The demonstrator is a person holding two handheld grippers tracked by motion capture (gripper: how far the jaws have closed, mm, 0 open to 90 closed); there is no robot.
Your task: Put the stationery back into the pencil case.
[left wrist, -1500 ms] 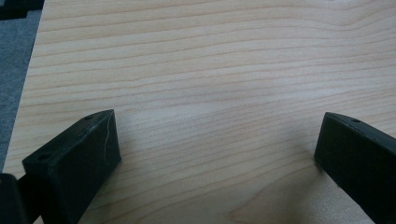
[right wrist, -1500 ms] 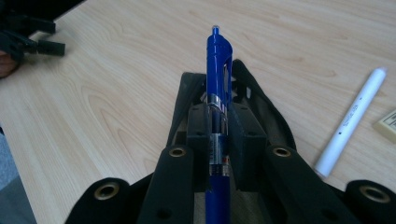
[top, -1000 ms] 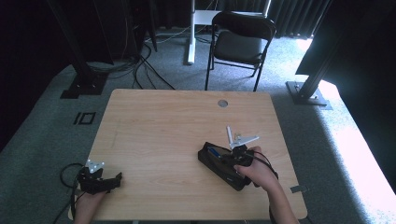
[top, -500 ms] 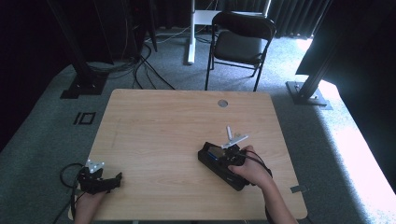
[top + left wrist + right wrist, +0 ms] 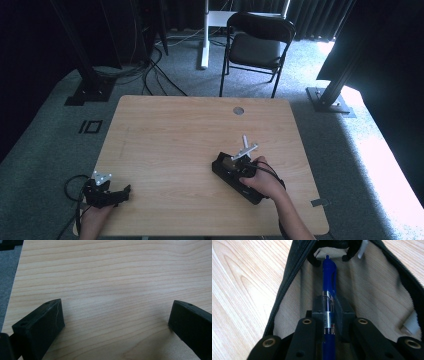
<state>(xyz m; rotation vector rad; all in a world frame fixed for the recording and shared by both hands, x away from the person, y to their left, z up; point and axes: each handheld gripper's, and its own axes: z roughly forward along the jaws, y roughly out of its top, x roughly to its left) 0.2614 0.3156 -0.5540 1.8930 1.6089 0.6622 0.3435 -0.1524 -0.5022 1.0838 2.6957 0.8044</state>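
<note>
Pen (image 5: pixel 328 297) and pouch are the business here: the right tool (image 5: pixel 329 315) is closed tight on a blue pen, which points straight into the open mouth of a black pencil case (image 5: pixel 287 287) with a beige lining. In the high view this case (image 5: pixel 227 172) lies on the right half of the counter (image 5: pixel 165 145), under the right hand (image 5: pixel 260 177).

To do this step well, I think the person should keep the pen in line with the length of the case, so that its tip slides along the lining and does not catch the zipper edge. The far end of the pen is already close to the end of the pouch, so only a gentle push is needed. Let go only when the barrel rests on the fabric, then draw the tool straight back.

The left tool (image 5: pixel 107 192) rests at the near left corner, jaws wide apart and empty above bare wood; it could hold the case steady if it slips.
</note>
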